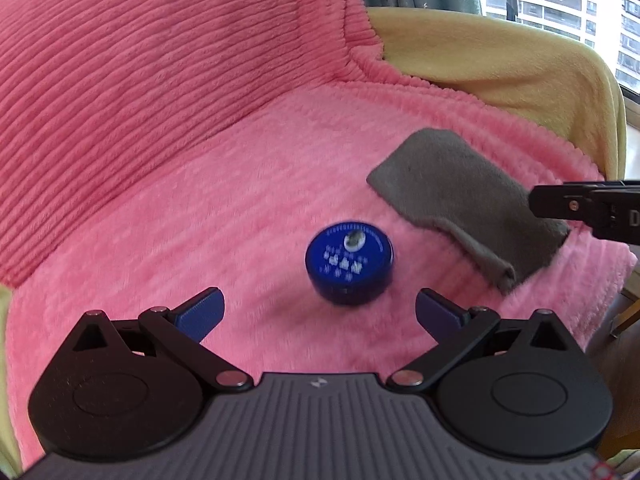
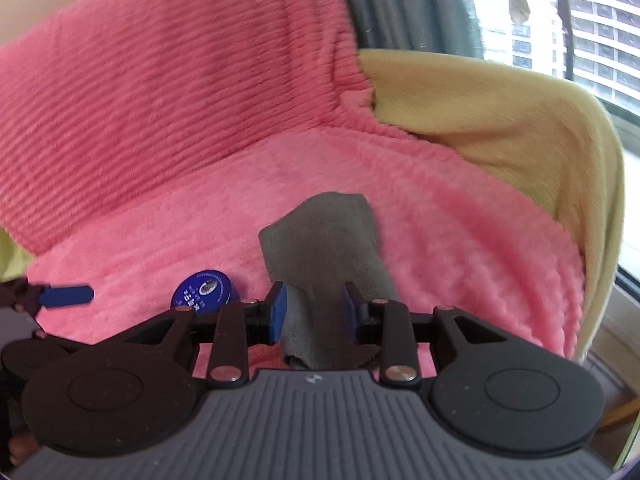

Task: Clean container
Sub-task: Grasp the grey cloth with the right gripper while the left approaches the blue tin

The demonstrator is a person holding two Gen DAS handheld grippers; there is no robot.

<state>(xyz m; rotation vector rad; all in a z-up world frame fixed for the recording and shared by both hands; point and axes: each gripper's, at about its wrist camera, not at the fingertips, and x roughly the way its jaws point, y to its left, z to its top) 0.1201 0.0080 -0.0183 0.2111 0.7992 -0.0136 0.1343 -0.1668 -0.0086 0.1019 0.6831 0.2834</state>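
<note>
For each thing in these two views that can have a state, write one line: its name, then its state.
Blue container: lid on, upright on the pink blanket, not held.
Grey cloth: folded, lying on the blanket, its near end between the right gripper's fingers.
Left gripper: open, empty, just short of the container.
Right gripper: part open around the cloth, not clamped.
Pink blanket: spread over the seat.

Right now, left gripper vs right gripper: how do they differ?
The left gripper is wide open and empty, short of the blue container; the right gripper is narrower, its fingers either side of the grey cloth. Whether it pinches the cloth is unclear. Both hover over the pink blanket.
</note>
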